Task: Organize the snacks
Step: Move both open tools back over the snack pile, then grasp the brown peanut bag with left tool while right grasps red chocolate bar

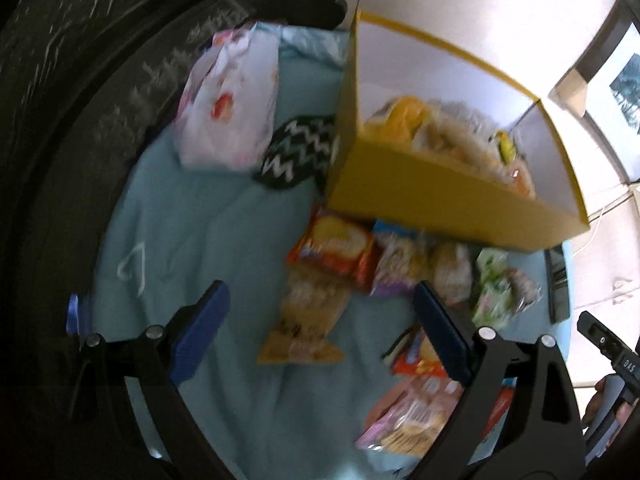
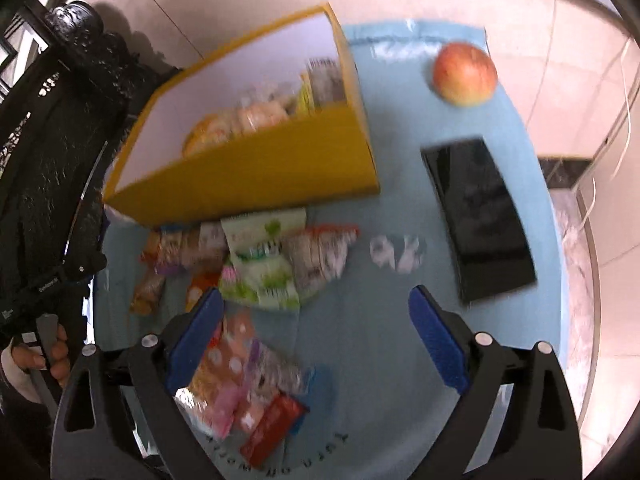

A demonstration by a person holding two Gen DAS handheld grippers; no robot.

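Both tongs spread wide, nothing held — left tongs, right tongs. Loose snack packets lie on the blue tabletop, before the yellow box. They look light, crinkly, slippery — I'd pinch a sealed edge.

A light blue cloth covers the round table. On it in the right wrist view lie a red-yellow apple, a black phone lying flat, and a small crumpled white wrapper beside the phone. The left wrist view shows a white plastic bag next to a black zigzag-patterned pouch.
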